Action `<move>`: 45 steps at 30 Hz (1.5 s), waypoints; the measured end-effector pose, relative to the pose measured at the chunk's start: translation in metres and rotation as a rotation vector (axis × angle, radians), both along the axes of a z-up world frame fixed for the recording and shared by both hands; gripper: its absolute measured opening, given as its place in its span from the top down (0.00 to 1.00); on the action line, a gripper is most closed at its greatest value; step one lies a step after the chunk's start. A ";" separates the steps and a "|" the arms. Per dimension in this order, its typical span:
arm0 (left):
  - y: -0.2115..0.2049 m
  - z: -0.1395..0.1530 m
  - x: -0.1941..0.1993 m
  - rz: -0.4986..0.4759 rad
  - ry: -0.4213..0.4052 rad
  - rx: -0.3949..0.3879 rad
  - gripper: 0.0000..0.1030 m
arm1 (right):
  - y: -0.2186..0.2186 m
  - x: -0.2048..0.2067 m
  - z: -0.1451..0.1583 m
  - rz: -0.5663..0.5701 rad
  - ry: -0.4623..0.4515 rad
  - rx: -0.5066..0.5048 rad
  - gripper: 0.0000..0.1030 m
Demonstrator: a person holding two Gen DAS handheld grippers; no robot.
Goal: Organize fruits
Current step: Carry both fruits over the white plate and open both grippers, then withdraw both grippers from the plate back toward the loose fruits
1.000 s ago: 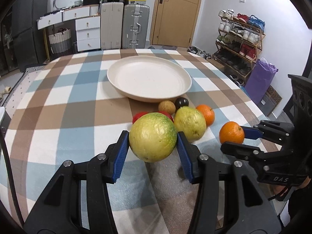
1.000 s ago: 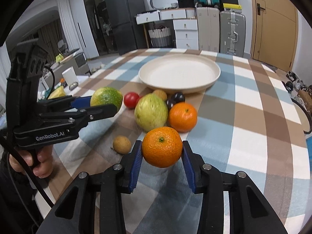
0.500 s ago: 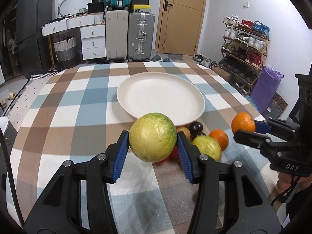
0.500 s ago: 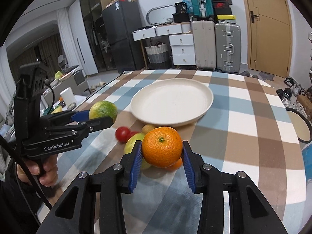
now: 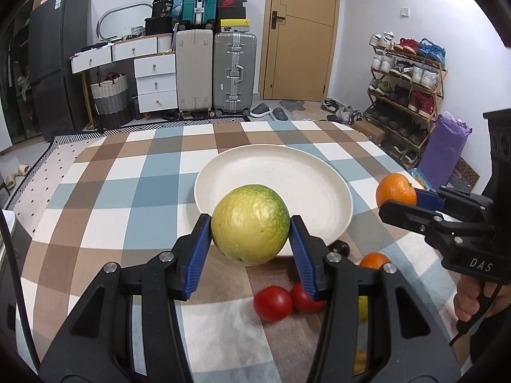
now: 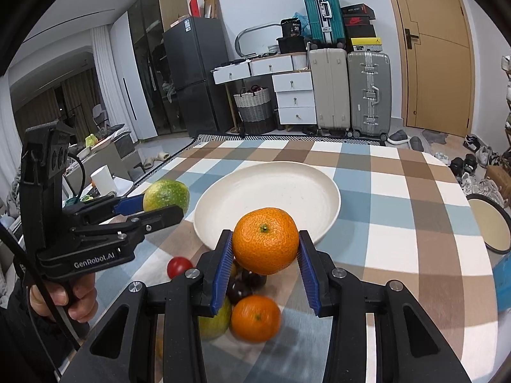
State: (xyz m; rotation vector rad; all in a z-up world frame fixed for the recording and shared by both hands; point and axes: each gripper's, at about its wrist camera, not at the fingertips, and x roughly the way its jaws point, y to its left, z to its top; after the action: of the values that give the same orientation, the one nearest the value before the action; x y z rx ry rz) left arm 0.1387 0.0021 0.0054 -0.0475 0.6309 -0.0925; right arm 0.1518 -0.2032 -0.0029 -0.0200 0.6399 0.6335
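Both grippers loaded and held above the checked table, near the plate.

We note the left gripper (image 5: 250,242) with its blue-padded fingers (image 5: 198,249) clamped on a large round yellow-green citrus fruit (image 5: 250,225), held off the blue, brown and white checked tablecloth (image 5: 127,191) at the near rim of the wide, shallow cream plate (image 5: 274,172). We see the right gripper (image 6: 265,255) pinching a round orange mandarin (image 6: 265,241) between its own pads, also in the air by the plate's near edge. On the cloth below us lie 2 small red tomatoes (image 5: 273,303), a second orange mandarin (image 6: 255,317), 2 dark plum-like fruits (image 6: 239,289) and a pale green fruit (image 6: 215,319), part hidden by the fingers. The plate holds no fruit.
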 end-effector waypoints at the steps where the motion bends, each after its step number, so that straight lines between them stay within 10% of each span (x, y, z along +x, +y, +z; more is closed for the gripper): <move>1: 0.000 0.000 0.003 0.001 0.000 0.006 0.55 | 0.001 0.002 0.000 0.001 -0.003 -0.002 0.61; 45: -0.004 -0.029 0.054 -0.017 0.053 0.017 0.46 | 0.027 0.066 -0.029 -0.036 0.093 -0.028 0.50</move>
State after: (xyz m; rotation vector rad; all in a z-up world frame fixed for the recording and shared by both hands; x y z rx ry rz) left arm 0.1923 -0.0017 -0.0238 -0.0280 0.6848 -0.1023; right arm 0.2178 -0.1765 -0.0320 -0.0049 0.7378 0.5933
